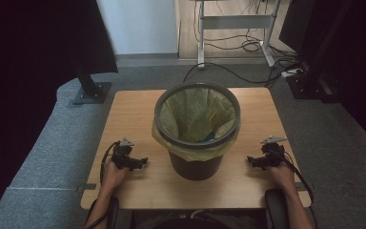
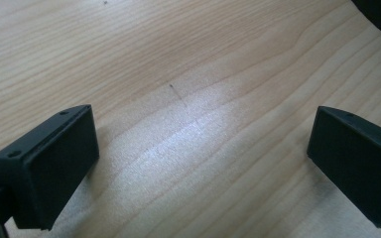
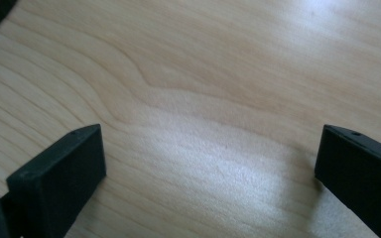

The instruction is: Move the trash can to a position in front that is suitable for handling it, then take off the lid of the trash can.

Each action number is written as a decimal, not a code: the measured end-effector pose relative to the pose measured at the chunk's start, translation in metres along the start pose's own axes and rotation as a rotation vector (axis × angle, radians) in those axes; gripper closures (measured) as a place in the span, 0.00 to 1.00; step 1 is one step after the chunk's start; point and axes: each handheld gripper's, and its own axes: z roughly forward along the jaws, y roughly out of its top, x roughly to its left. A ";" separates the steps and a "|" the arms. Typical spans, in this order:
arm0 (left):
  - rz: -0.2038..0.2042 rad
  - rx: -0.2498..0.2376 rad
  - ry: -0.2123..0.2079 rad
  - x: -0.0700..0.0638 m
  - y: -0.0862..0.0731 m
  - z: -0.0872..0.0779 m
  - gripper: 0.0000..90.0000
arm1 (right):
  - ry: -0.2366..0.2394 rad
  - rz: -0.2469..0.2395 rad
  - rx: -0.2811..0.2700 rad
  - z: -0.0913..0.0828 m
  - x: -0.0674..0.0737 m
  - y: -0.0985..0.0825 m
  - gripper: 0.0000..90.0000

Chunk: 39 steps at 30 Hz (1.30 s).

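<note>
A dark grey bin (image 1: 198, 162) stands in the middle of the wooden table (image 1: 138, 102), lined with a yellowish bag (image 1: 190, 112) whose edge folds over the rim. Something blue (image 1: 207, 137) lies at the bottom of the bag. My left gripper (image 1: 143, 162) rests on the table left of the bin, pointing toward it, jaws wide apart and empty (image 2: 201, 158). My right gripper (image 1: 250, 161) rests on the table right of the bin, also pointing at it, jaws wide apart over bare wood (image 3: 211, 173).
A black stand base (image 1: 91, 92) sits on the grey floor behind the table's left corner. A white desk frame (image 1: 236, 21) and cables (image 1: 248, 45) lie farther back. Dark equipment (image 1: 310, 81) stands at the back right.
</note>
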 end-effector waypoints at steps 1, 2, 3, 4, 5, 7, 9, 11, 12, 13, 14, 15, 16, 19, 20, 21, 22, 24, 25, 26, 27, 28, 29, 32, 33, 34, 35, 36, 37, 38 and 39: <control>-0.003 -0.002 -0.001 0.000 0.000 0.000 0.00 | -0.002 -0.001 -0.011 0.000 -0.001 -0.001 0.00; -0.001 -0.002 0.008 0.000 0.000 0.001 0.00 | -0.002 -0.004 -0.019 0.000 -0.001 -0.002 0.00; 0.006 0.008 0.020 -0.001 0.001 0.002 0.00 | -0.001 -0.003 -0.028 0.000 -0.001 -0.003 0.00; 0.018 0.015 0.040 -0.004 0.002 0.003 0.00 | -0.002 -0.003 -0.038 0.000 -0.001 -0.004 0.00; 0.019 0.017 0.039 -0.004 0.002 0.003 0.00 | -0.002 -0.003 -0.037 0.000 -0.001 -0.005 0.00; 0.019 0.017 0.039 -0.004 0.002 0.003 0.00 | -0.002 -0.003 -0.037 0.000 -0.001 -0.005 0.00; 0.019 0.017 0.040 -0.004 0.002 0.003 0.00 | -0.002 -0.002 -0.037 0.000 -0.001 -0.005 0.00; 0.015 0.017 0.042 -0.003 0.002 0.003 0.00 | -0.003 -0.003 -0.037 0.000 -0.001 -0.005 0.00; 0.009 0.017 0.043 -0.003 0.002 0.003 0.00 | -0.002 -0.002 -0.037 0.000 -0.001 -0.005 0.00; 0.007 0.017 0.045 -0.003 0.003 0.004 0.00 | -0.002 -0.003 -0.037 0.000 -0.001 -0.005 0.00; 0.006 0.015 0.048 -0.003 0.003 0.004 0.00 | -0.002 -0.002 -0.037 0.000 -0.001 -0.005 0.00; 0.005 0.015 0.049 -0.003 0.003 0.004 0.00 | -0.003 -0.002 -0.037 0.000 -0.001 -0.005 0.00; 0.005 0.015 0.051 -0.003 0.003 0.004 0.00 | -0.002 -0.002 -0.037 0.000 -0.001 -0.005 0.00; 0.004 0.016 0.050 -0.003 0.003 0.004 0.00 | -0.002 -0.002 -0.037 0.000 -0.001 -0.005 0.00; 0.004 0.015 0.050 -0.003 0.004 0.004 0.00 | -0.002 -0.002 -0.037 0.000 -0.001 -0.005 0.00; 0.007 0.015 0.048 -0.003 0.004 0.004 0.00 | -0.003 -0.002 -0.037 0.000 -0.001 -0.005 0.00; 0.008 0.016 0.044 -0.002 0.004 0.004 0.00 | -0.003 -0.002 -0.037 0.000 -0.001 -0.005 0.00; 0.007 0.022 0.043 -0.002 0.005 0.004 0.00 | -0.003 -0.002 -0.037 0.000 -0.001 -0.005 0.00; 0.007 0.028 0.043 -0.002 0.005 0.004 0.00 | -0.003 -0.002 -0.037 0.000 0.000 -0.005 0.00; 0.007 0.033 0.043 -0.002 0.006 0.004 0.00 | -0.003 -0.002 -0.037 0.000 0.000 -0.005 0.00; 0.006 0.037 0.042 -0.002 0.006 0.004 0.00 | -0.003 -0.002 -0.037 0.000 0.000 -0.005 0.00; 0.001 0.042 0.037 -0.001 0.007 0.003 0.00 | -0.003 -0.002 -0.037 0.000 0.000 -0.005 0.00; -0.006 0.045 0.031 -0.001 0.007 0.003 0.00 | -0.003 -0.002 -0.037 0.000 -0.001 -0.005 0.00; -0.018 0.051 0.017 0.001 0.008 0.001 0.00 | -0.003 -0.002 -0.037 0.000 -0.001 -0.005 0.00; -0.020 0.054 0.011 0.002 0.008 0.001 0.00 | -0.003 -0.002 -0.037 0.000 0.000 -0.005 0.00; -0.020 0.056 0.007 0.002 0.008 0.000 0.00 | -0.003 -0.002 -0.037 0.000 0.000 -0.005 0.00; -0.020 0.058 0.004 0.002 0.009 0.000 0.00 | -0.003 -0.002 -0.037 0.000 0.000 -0.005 0.00; -0.020 0.056 0.005 0.003 0.009 0.000 0.00 | -0.003 -0.002 -0.037 0.000 0.000 -0.005 0.00; -0.023 0.056 0.002 0.003 0.009 -0.001 0.00 | -0.003 -0.002 -0.037 0.000 -0.001 -0.005 0.00; -0.025 0.055 -0.001 0.003 0.010 -0.001 0.00 | -0.003 -0.003 -0.038 0.000 -0.001 -0.005 0.00; -0.028 0.053 -0.003 0.004 0.011 -0.002 0.00 | -0.003 -0.002 -0.037 0.000 0.000 -0.005 0.00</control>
